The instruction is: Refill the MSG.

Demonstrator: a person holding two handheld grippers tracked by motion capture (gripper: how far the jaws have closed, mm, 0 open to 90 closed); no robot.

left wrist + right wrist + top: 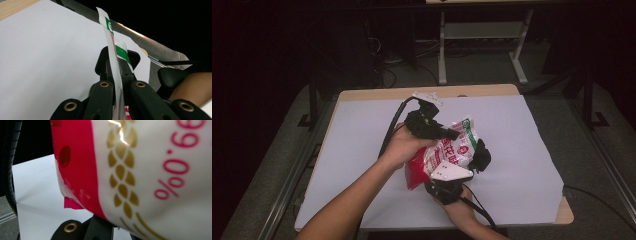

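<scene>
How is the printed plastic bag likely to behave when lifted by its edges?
Probably floppy: the bag is crumpled between the grippers. Likely light: the left gripper holds up just a thin edge. Its glossy film may slip.

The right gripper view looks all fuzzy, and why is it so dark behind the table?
Right gripper view: the bag sits so near the lens that its print blurs, with a glare streak on top. High view: light falls on the white table; the room behind stays dark.

High view looked down on the whole worktop (362, 130); both gripper views sat close against the shared bag (447, 152).
</scene>
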